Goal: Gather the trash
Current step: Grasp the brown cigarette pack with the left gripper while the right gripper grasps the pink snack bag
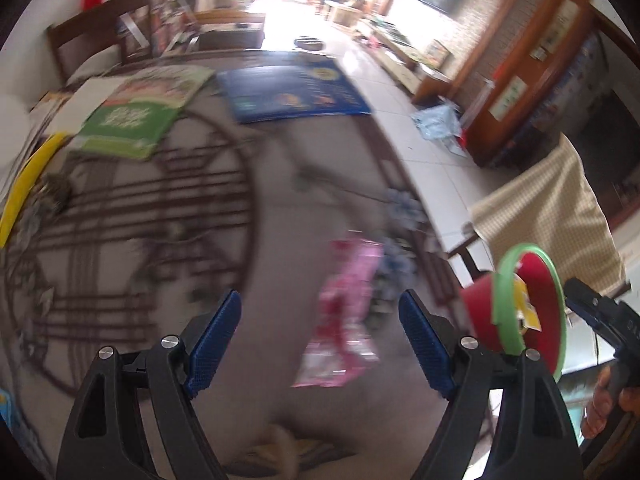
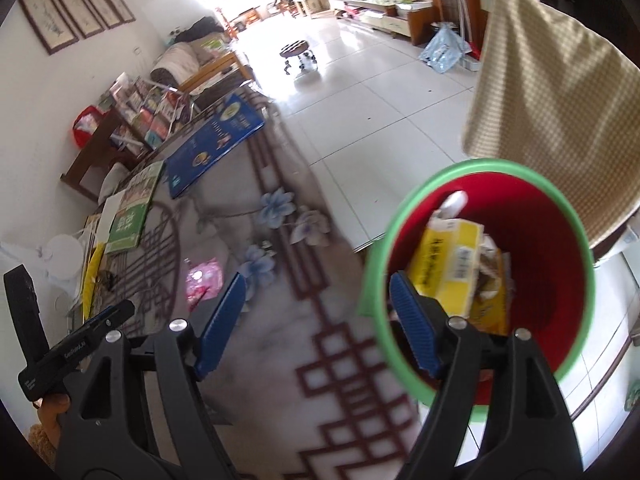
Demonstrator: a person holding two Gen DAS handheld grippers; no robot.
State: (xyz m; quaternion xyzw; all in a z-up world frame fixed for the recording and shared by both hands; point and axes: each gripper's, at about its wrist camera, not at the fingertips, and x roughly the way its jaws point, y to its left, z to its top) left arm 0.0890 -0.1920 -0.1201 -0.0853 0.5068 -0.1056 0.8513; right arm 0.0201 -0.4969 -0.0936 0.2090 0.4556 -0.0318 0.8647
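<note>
The left hand-held gripper (image 1: 320, 340) is held over the desk (image 1: 280, 200). Its 2 blue pads stand wide apart, released, and there is nothing between them. A pink wrapper (image 1: 344, 312) lies flat on the desk just past the pads. It looks blurry in this view.

The right hand-held gripper (image 2: 316, 324) is released too, with its 2 blue pads wide apart. Its left pad is over the desk. Its right pad is in front of the mouth of the red bin (image 2: 560, 264) with a green rim. I cannot tell if that pad touches the rim.

The bin sits at the edge of the desk and looks tipped, so the inside shows. Inside the bin are a yellow box (image 2: 448, 264) and some crumpled trash (image 2: 490, 268), and a white thing is near the top. The pink wrapper (image 2: 204, 280) is on the desk, well apart from the bin.

At the far side of the desk lie a blue book (image 2: 212, 144) and a green book (image 2: 134, 208), next to each other. A checked cloth (image 2: 552, 120) hangs just behind the bin. The desk top has brown lines and blue flowers (image 2: 276, 204) drawn on it. The floor (image 2: 380, 92) beyond is white tile.
</note>
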